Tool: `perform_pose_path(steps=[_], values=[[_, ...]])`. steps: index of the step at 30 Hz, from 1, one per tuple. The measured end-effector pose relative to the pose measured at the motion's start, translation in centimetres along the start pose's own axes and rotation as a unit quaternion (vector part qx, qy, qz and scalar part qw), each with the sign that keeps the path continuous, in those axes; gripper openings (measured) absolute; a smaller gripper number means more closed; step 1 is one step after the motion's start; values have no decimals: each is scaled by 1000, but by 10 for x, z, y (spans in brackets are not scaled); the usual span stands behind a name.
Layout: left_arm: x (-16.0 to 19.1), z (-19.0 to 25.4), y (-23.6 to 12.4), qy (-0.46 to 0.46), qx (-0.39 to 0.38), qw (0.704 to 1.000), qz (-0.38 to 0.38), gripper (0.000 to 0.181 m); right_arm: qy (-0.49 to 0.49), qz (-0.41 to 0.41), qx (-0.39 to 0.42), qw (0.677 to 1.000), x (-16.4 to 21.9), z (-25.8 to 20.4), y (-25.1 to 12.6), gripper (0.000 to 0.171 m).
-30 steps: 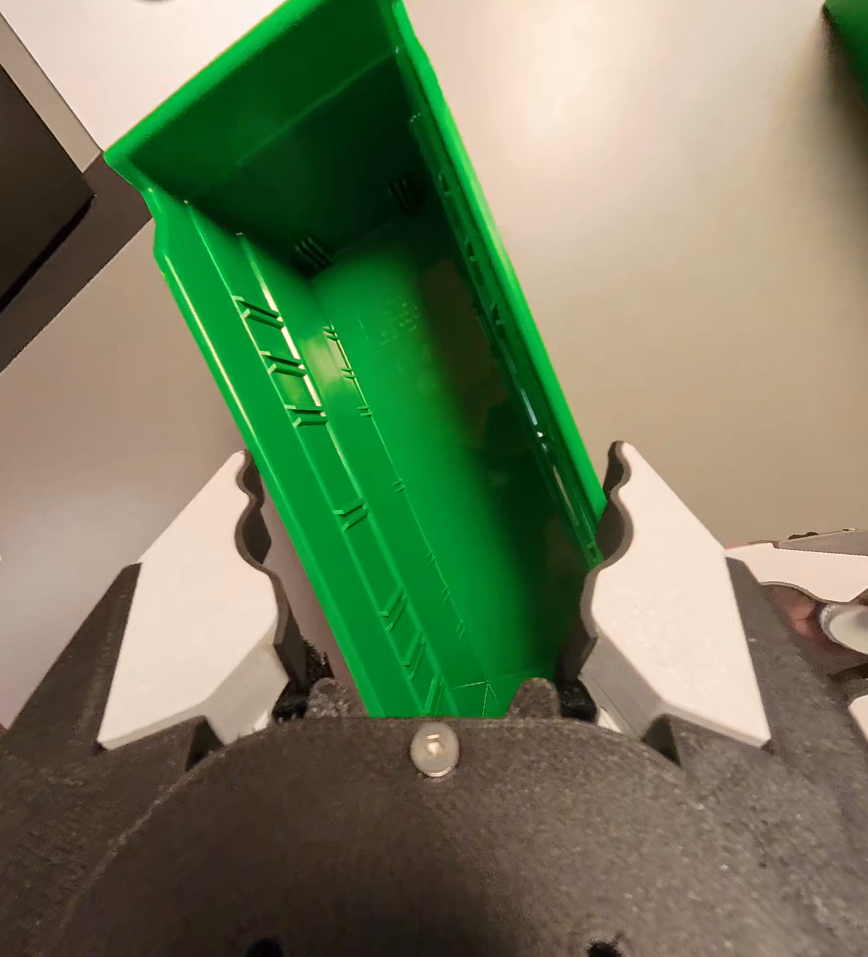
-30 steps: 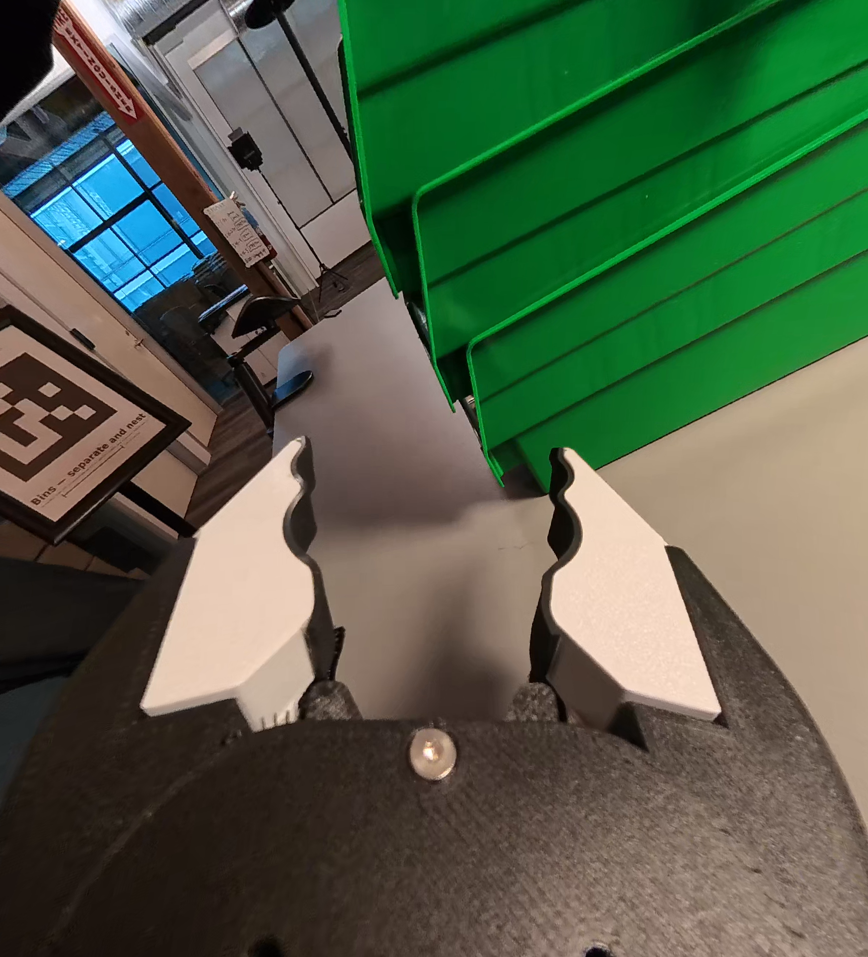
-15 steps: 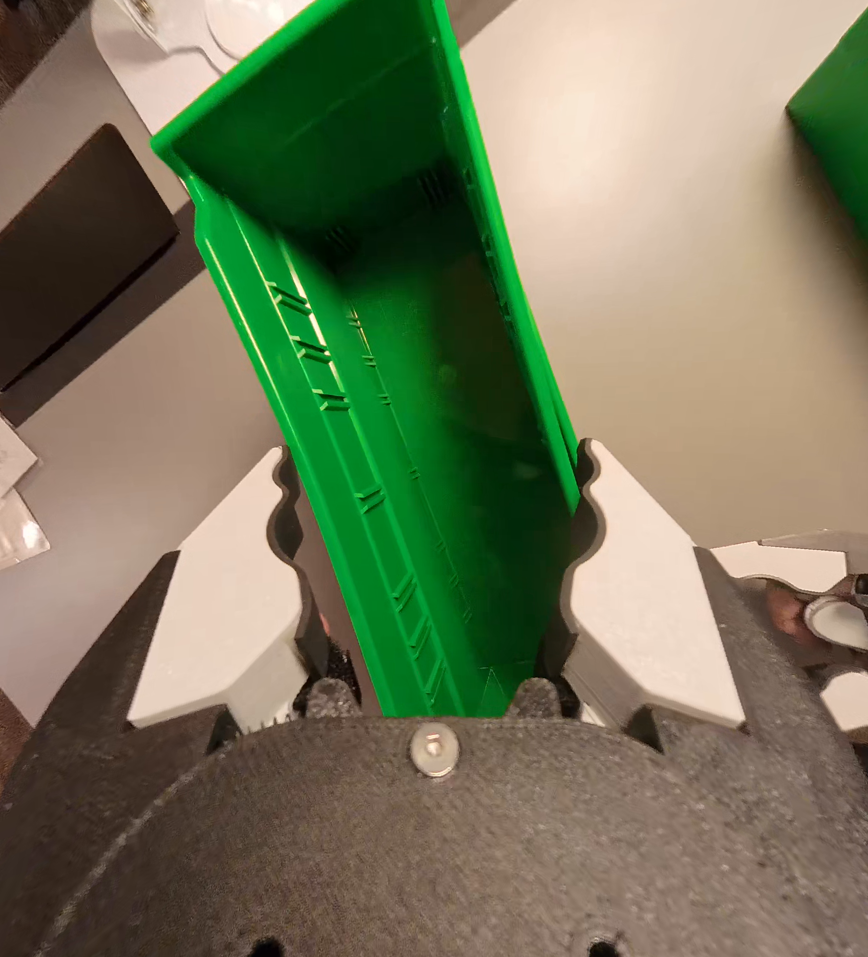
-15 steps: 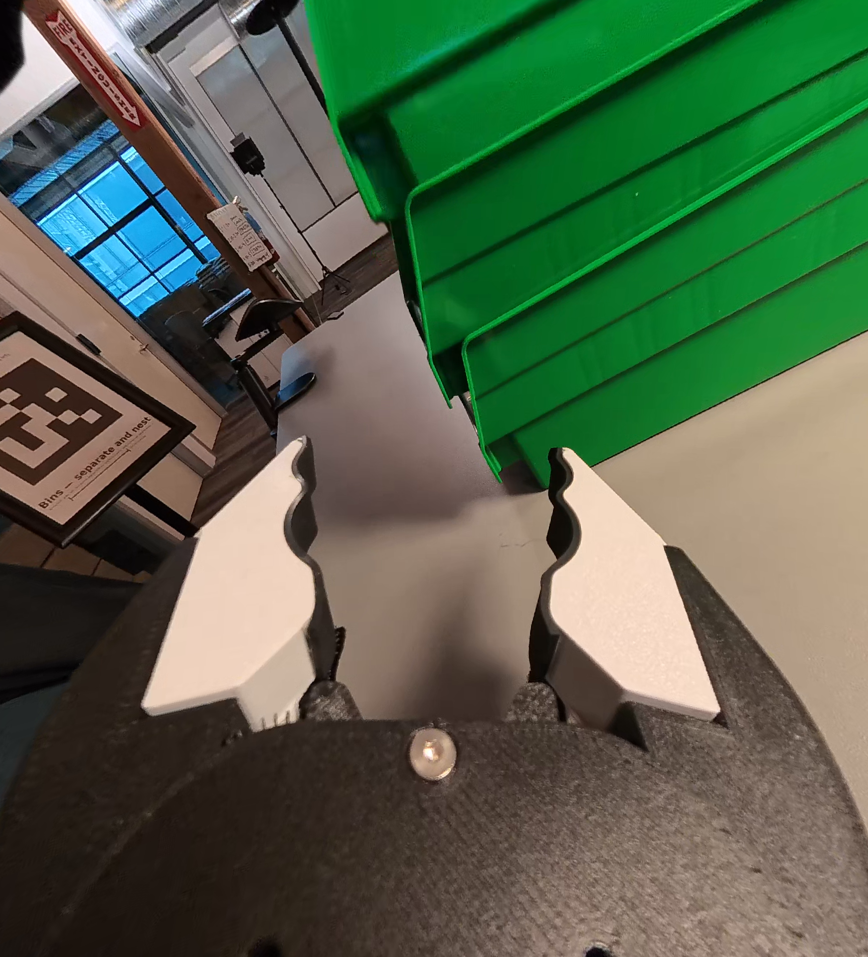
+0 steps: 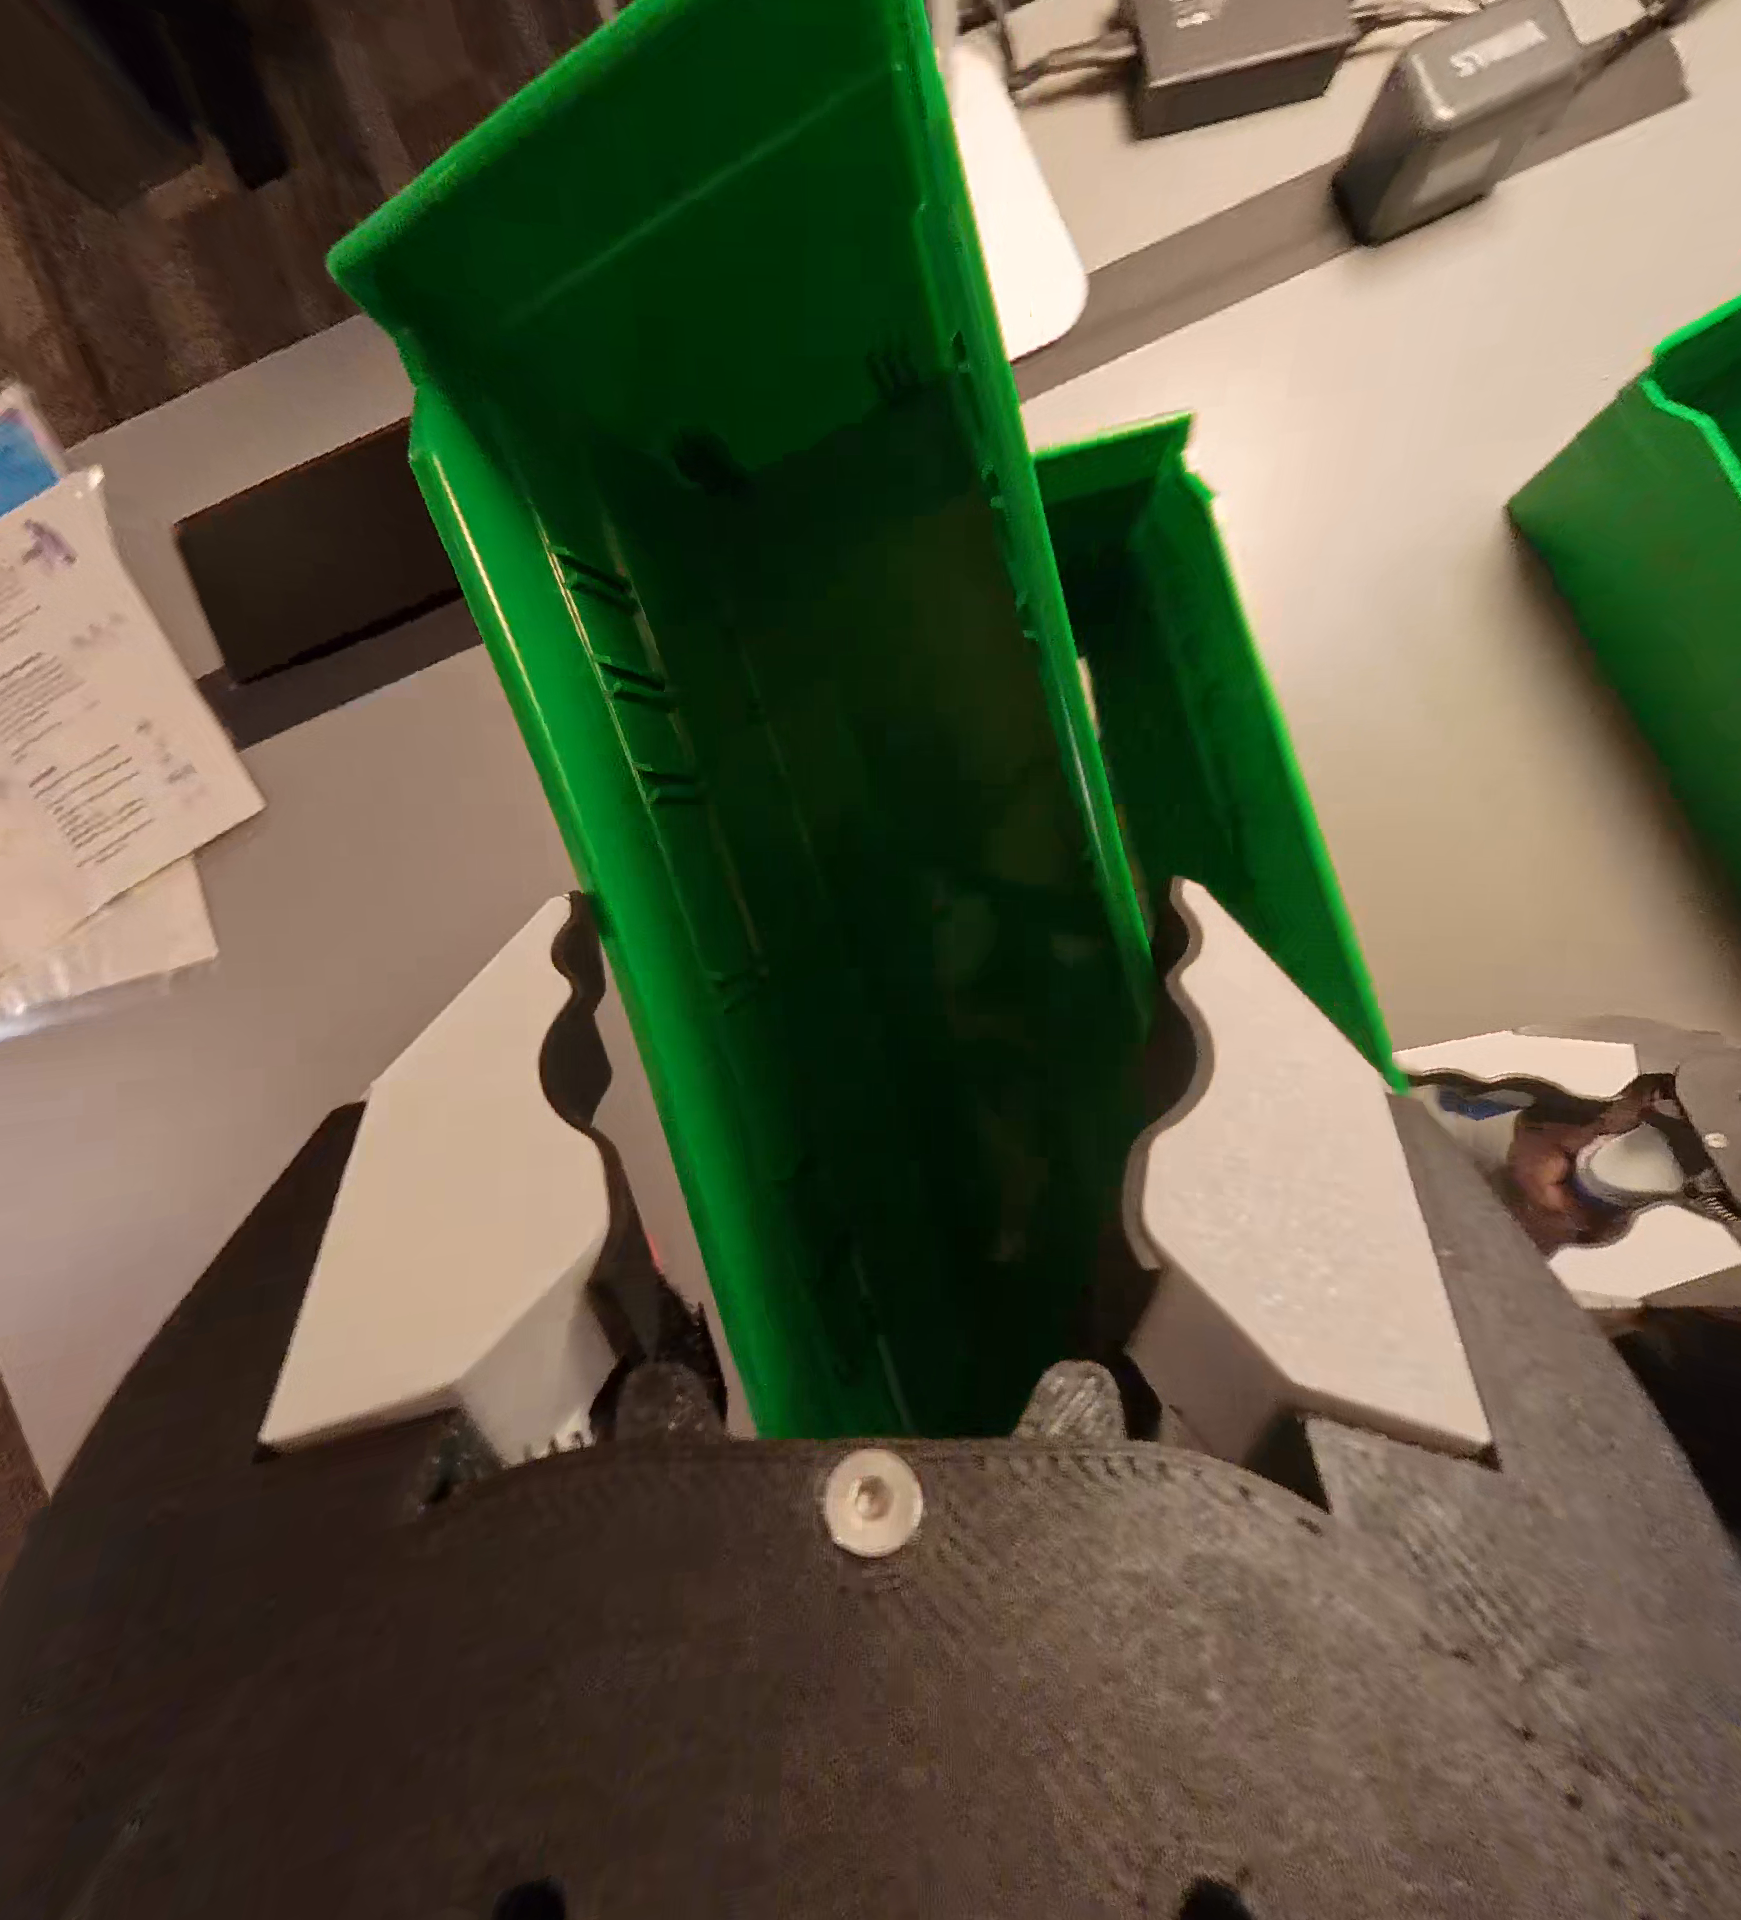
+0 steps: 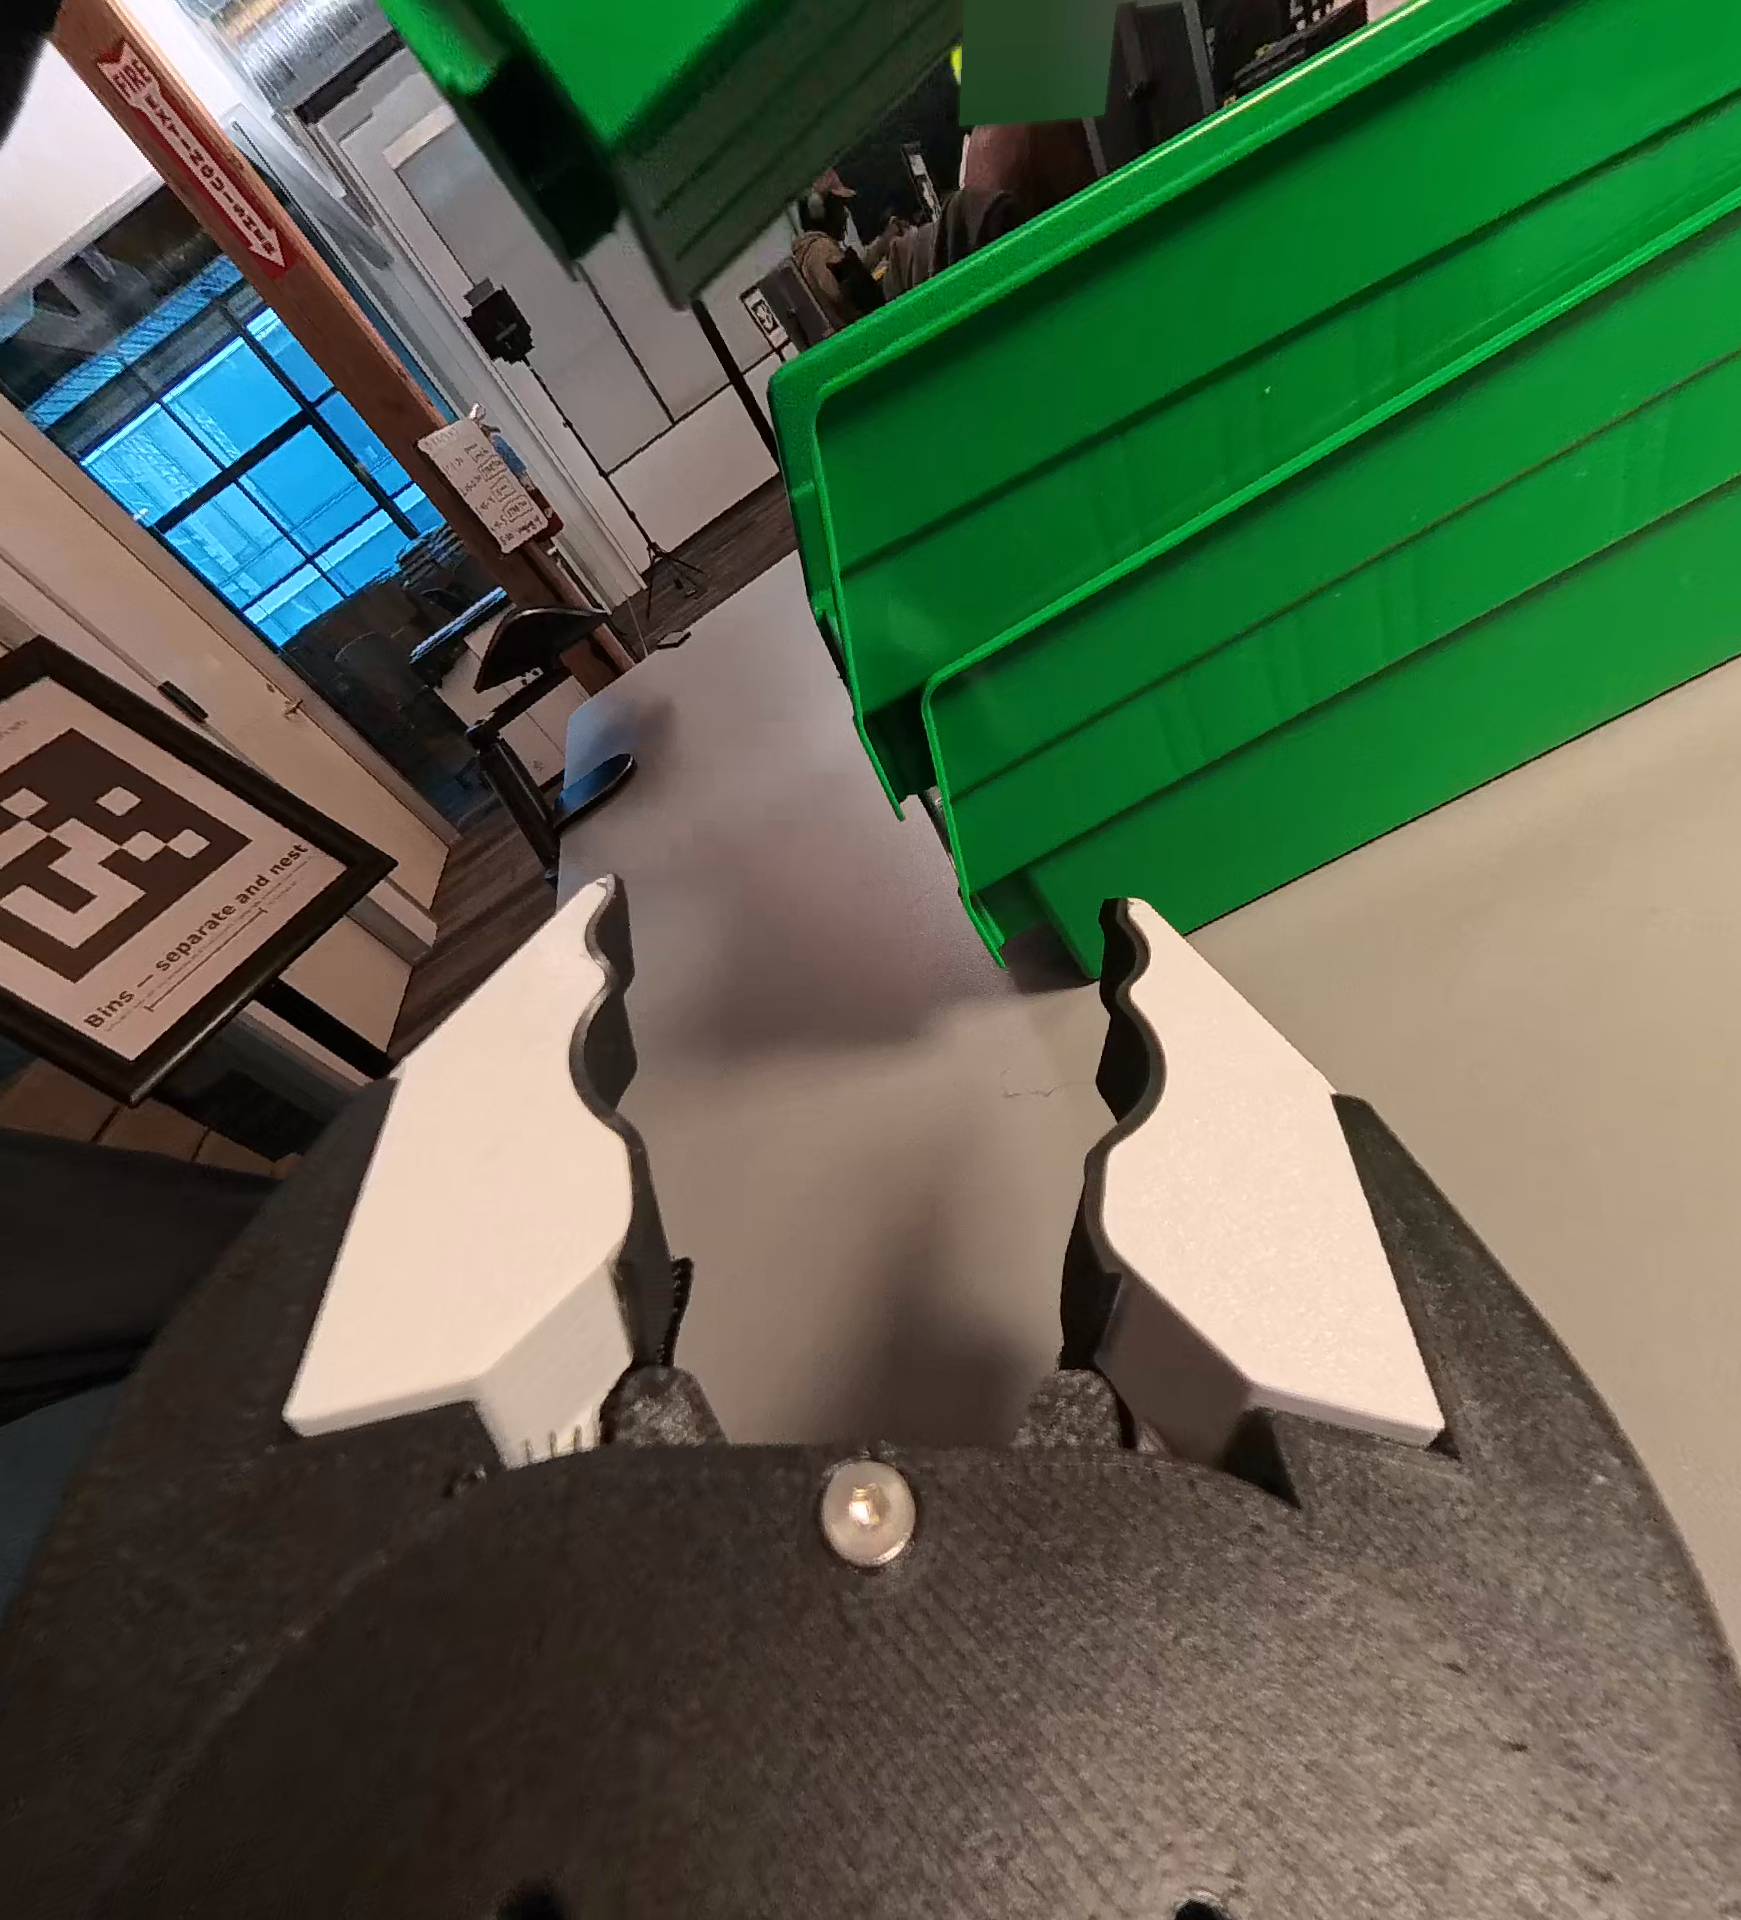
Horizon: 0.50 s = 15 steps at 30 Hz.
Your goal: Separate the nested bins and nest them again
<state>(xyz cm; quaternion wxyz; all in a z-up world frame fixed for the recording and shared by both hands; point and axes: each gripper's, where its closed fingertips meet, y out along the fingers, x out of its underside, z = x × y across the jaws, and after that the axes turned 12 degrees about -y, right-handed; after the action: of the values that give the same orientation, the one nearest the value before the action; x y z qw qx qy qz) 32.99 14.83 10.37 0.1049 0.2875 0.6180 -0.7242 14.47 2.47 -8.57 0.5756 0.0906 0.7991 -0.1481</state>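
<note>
My left gripper (image 5: 871, 914) is shut on the near end of a long green bin (image 5: 741, 540) and holds it tilted up, above the table. A second green bin (image 5: 1198, 686) shows just below and to the right of it. Another green bin (image 5: 1676, 675) stands at the far right. In the right wrist view the lifted bin (image 6: 658, 94) hangs clear above the nested stack of green bins (image 6: 1313, 582) on the grey table (image 6: 1468, 1091). My right gripper (image 6: 861, 904) is open and empty, its right fingertip close to the stack's lower corner. It also shows in the left wrist view (image 5: 1676, 1153).
Printed papers (image 5: 45, 707) and a black panel (image 5: 326, 561) lie at the left of the table. Grey devices with cables (image 5: 1448, 135) sit at the far edge. A framed marker sign (image 6: 97, 862) stands at the left, with a chair (image 6: 533, 665) and people beyond. The tips of one gripper are about 30 cm away from the tips of the other.
My left gripper has closed on the green bin and raised it out of the stack; the bin beneath has come into sight. My right gripper has stayed open beside the stack.
</note>
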Motion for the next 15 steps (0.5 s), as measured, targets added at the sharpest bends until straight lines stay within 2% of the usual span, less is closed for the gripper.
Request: perform_pose_path(steps=[6, 15], values=[[44, -83, -2, -63, -22, 998, -8, 106, 7, -1, -1, 1000, 0, 1, 0, 91], [133, -190, 53, -102, -78, 988, -85, 106, 25, 8, -3, 1000, -1, 5, -1, 91]])
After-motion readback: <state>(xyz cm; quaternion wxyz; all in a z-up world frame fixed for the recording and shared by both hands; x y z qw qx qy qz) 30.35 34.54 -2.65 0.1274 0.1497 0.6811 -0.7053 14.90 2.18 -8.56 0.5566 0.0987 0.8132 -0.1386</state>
